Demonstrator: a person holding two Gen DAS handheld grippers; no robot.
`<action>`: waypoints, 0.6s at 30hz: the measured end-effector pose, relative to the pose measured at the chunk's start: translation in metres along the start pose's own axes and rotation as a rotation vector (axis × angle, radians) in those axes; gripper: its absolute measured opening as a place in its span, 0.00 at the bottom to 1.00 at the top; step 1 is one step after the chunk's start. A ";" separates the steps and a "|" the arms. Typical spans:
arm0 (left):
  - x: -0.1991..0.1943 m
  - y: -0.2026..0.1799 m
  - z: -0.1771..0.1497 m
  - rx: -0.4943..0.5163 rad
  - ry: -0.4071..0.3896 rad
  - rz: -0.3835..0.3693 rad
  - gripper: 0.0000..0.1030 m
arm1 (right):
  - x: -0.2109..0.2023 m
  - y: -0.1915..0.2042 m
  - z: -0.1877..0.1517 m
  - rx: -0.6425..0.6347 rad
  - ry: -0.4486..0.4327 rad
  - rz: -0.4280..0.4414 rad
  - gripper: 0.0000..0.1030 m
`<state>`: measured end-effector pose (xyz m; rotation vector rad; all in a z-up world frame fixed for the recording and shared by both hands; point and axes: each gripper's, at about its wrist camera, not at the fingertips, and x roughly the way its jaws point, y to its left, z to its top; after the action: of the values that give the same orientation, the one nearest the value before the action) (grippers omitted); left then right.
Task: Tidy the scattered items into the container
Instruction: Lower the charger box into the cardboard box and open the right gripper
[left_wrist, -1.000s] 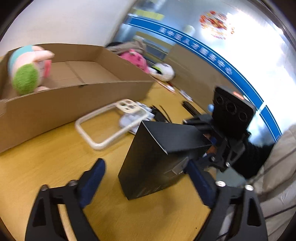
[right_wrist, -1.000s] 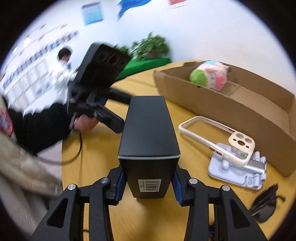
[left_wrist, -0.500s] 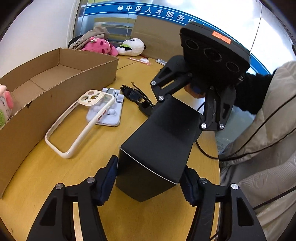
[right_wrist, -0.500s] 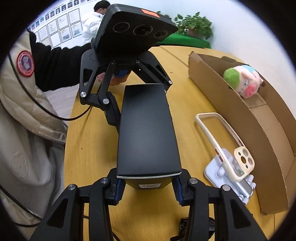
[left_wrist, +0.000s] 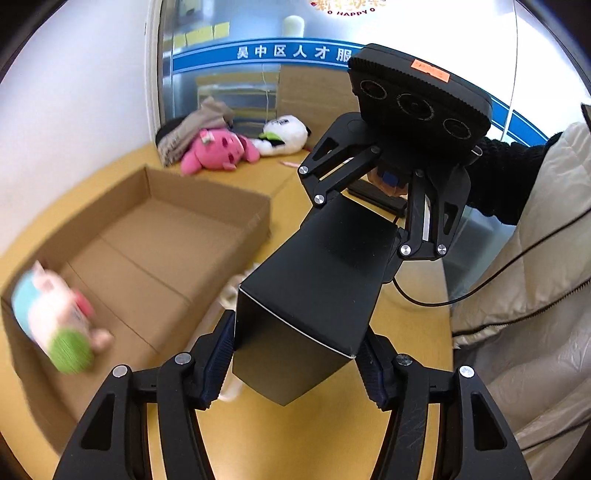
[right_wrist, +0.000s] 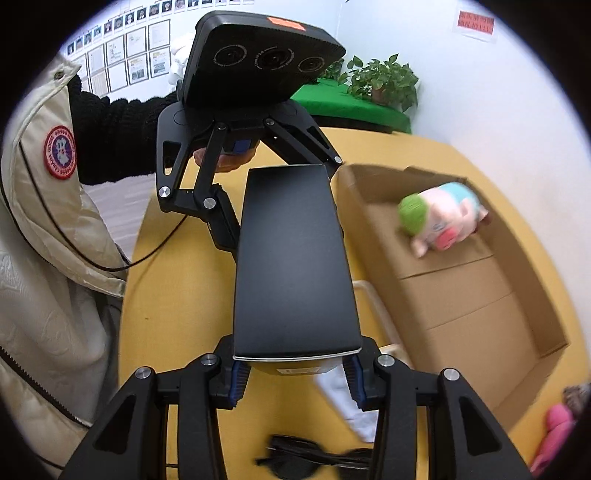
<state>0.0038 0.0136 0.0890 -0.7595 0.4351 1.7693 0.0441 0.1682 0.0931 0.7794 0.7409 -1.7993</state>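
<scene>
The black box (left_wrist: 314, 288) is clamped at opposite ends by the left tool (left_wrist: 295, 354) and the right tool (right_wrist: 293, 373), lifted above the tabletop (left_wrist: 295, 435) beside the cardboard box (left_wrist: 177, 236). Uneven carrying could twist it loose.

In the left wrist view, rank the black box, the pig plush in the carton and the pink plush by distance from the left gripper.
1. black box: clamped between the left gripper jaws.
2. pig plush: left, inside the cardboard carton.
3. pink plush: far back, beyond the carton.
</scene>
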 end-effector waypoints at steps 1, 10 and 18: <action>-0.004 0.008 0.010 0.009 -0.004 0.009 0.62 | -0.006 -0.009 0.003 -0.005 -0.003 -0.006 0.40; -0.004 0.091 0.076 0.035 0.004 0.066 0.63 | -0.025 -0.092 0.032 -0.043 0.002 -0.095 0.41; 0.018 0.161 0.084 0.020 0.048 0.097 0.63 | 0.007 -0.152 0.036 -0.050 0.021 -0.116 0.41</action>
<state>-0.1746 0.0273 0.1252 -0.7790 0.5288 1.8375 -0.1069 0.1843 0.1297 0.7369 0.8571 -1.8712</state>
